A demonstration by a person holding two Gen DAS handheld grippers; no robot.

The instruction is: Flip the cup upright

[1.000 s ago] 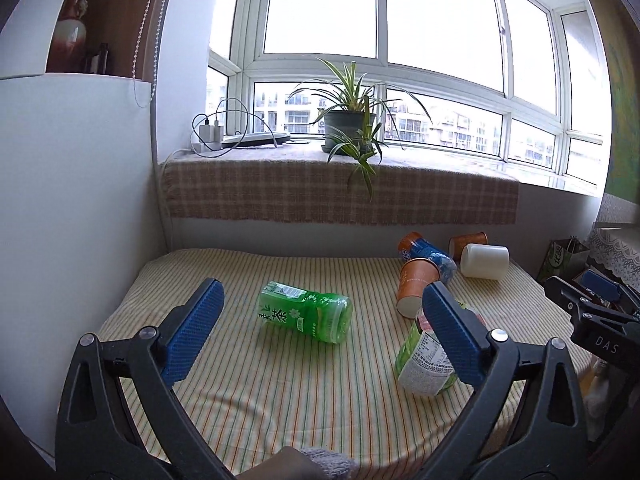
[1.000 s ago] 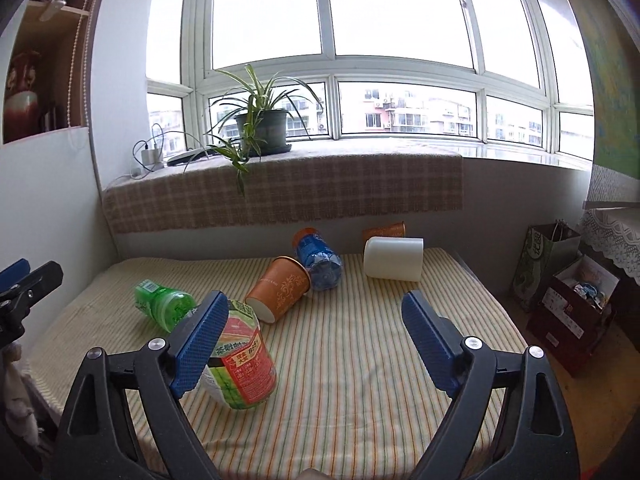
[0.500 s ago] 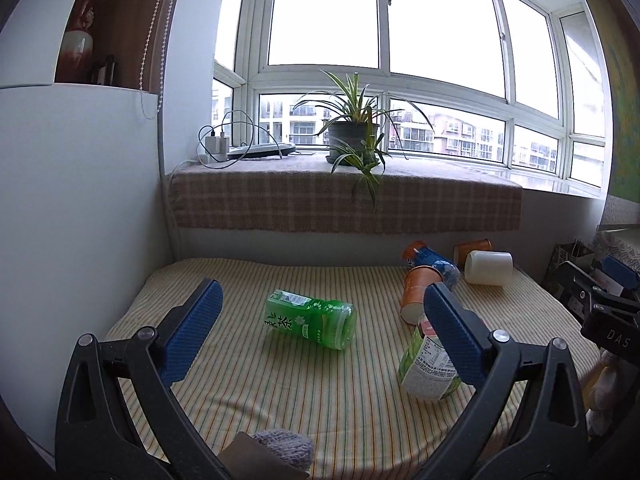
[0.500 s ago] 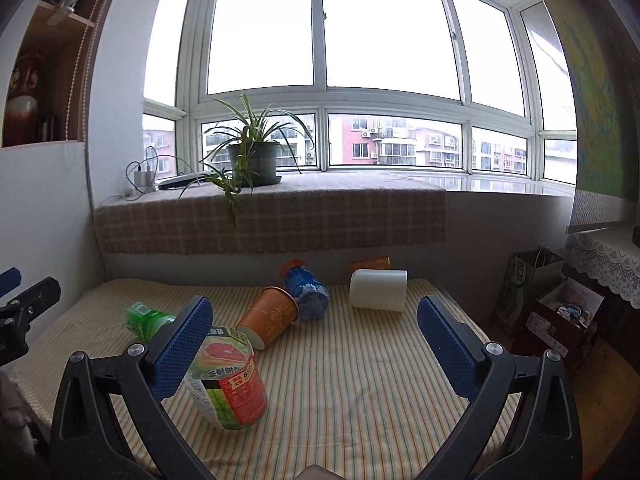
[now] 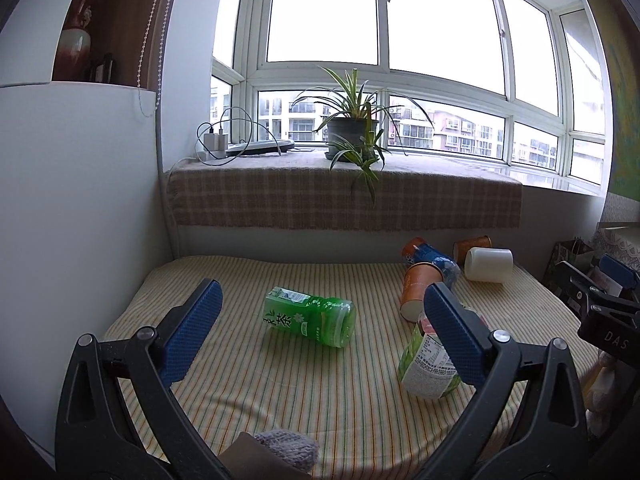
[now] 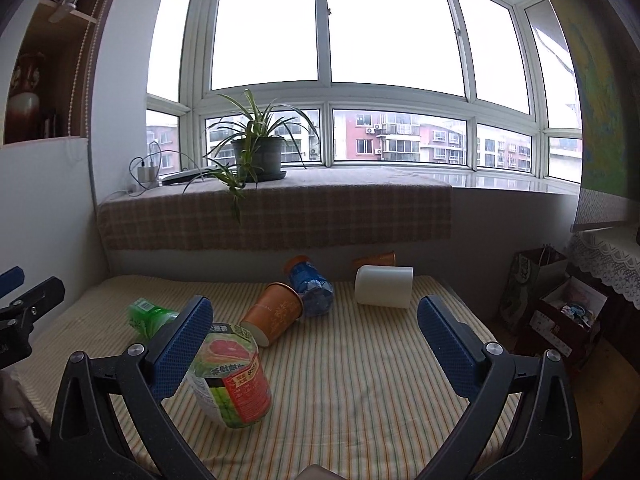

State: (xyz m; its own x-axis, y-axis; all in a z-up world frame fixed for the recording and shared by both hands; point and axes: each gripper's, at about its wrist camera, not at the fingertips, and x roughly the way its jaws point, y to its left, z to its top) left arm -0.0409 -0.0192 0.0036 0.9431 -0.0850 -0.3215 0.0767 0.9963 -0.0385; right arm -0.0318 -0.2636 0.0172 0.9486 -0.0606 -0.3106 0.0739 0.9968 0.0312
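Note:
Several cups and bottles lie on their sides on a striped cloth [image 5: 280, 396]. An orange paper cup [image 6: 274, 314] lies in the middle; it also shows in the left wrist view [image 5: 419, 289]. A white cup [image 6: 384, 286] lies at the back right, with a second orange cup [image 6: 376, 259] behind it. My left gripper [image 5: 322, 334] is open and empty, held above the near edge, as is my right gripper [image 6: 314, 346]. Neither touches anything.
A green tea bottle [image 5: 310, 316] lies mid-table. A grapefruit-label bottle [image 6: 230, 376] lies near my right gripper's left finger. A blue bottle [image 6: 310, 285] rests against the orange cup. A potted plant [image 6: 256, 156] stands on the windowsill. Bags [image 6: 560, 316] stand on the floor at right.
Both grippers have drawn back and tilted up slightly, so the objects sit lower and smaller in view. Nothing on the table has moved.

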